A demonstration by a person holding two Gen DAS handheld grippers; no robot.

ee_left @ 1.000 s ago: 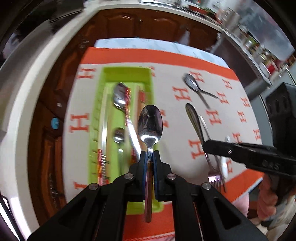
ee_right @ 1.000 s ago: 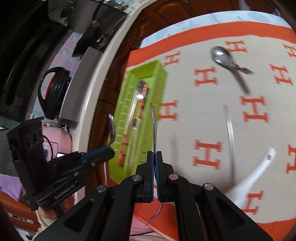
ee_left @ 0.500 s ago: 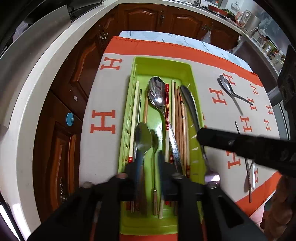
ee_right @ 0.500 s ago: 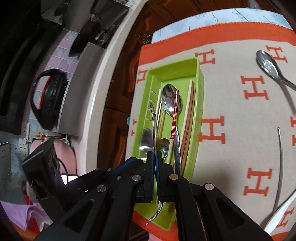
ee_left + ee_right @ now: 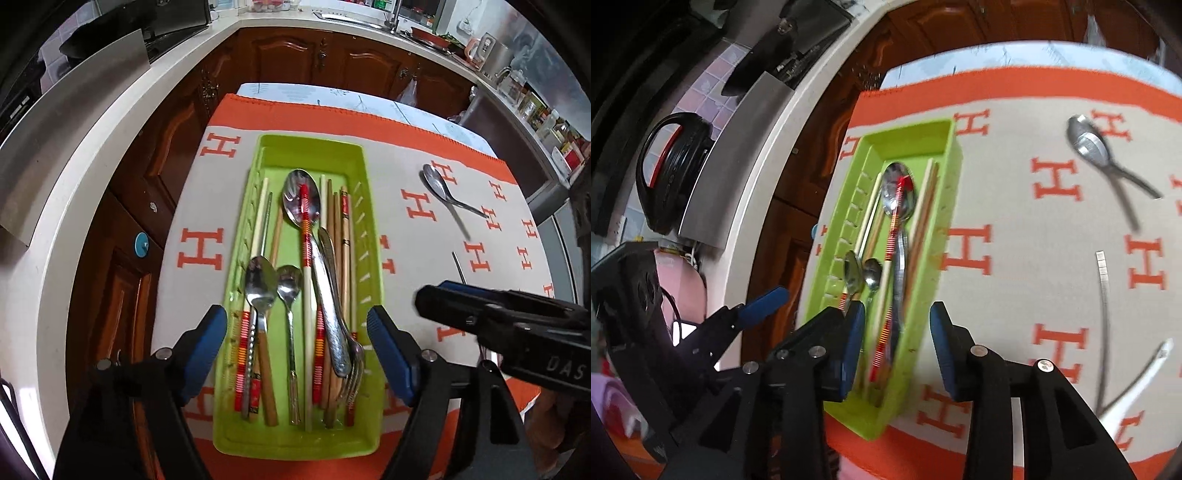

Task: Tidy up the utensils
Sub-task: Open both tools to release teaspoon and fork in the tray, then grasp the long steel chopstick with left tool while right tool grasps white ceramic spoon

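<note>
The left gripper (image 5: 297,332) and right gripper (image 5: 897,339) both hang released, jaws wide, holding nothing, above the near end of the green tray (image 5: 310,147). The tray lies lengthwise near the left edge of the surface (image 5: 413,177) and holds three spoons, a fork (image 5: 352,373) and several chopsticks, all along its long axis, bowls toward the far end. One spoon (image 5: 436,182), a metal rod (image 5: 1102,280) and a white spoon (image 5: 1137,384) lie outside it toward the right edge.
</note>
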